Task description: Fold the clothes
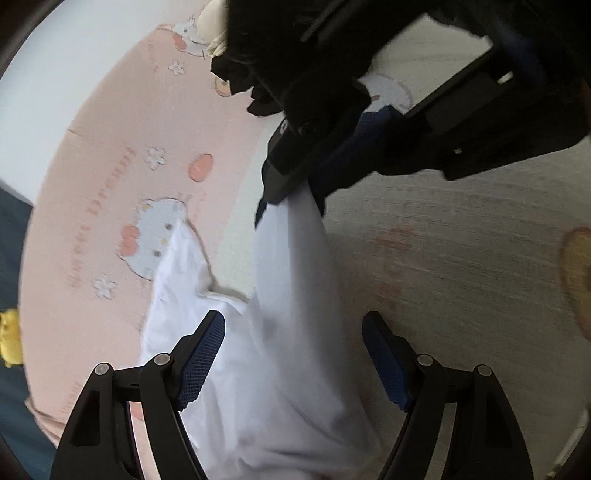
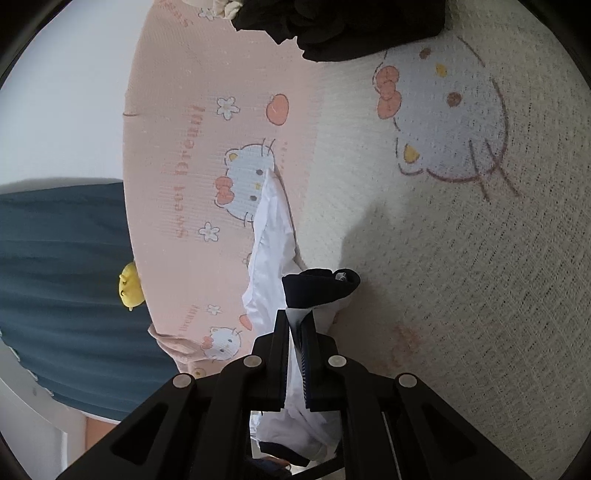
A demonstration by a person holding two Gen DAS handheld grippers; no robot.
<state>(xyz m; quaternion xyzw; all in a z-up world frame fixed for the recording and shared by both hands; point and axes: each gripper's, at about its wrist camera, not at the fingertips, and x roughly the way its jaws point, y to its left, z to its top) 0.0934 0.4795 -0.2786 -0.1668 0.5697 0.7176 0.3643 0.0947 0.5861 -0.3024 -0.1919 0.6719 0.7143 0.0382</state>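
Hanging from the right gripper [image 2: 298, 332], the white garment [image 1: 280, 332] with its navy collar [image 2: 321, 286] trails down onto the bed cover [image 1: 461, 266], one end lying across the pink strip at about ten o'clock in the left wrist view. The right gripper is clamped tight on the cloth near the collar. The left gripper [image 1: 293, 354] stands wide apart, nothing pinched, its blue pads [image 1: 201, 360] straddling the draped fabric low in the frame.

The risk, as I judge it, is a bad second grab: the cloth between those jaws is bunched, so closing here could catch two layers or only a loose fold, and the fold would come out crooked. The left view is smeared, so the true edge is hard to pick out. A thin pinch by the right gripper could also slip if the cloth is tugged.

Around it: a heap of dark clothes [image 2: 340, 26] at twelve o'clock, near the fold area, a yellow toy [image 2: 129, 286] at nine o'clock by the teal fabric [image 2: 62, 258], well clear.
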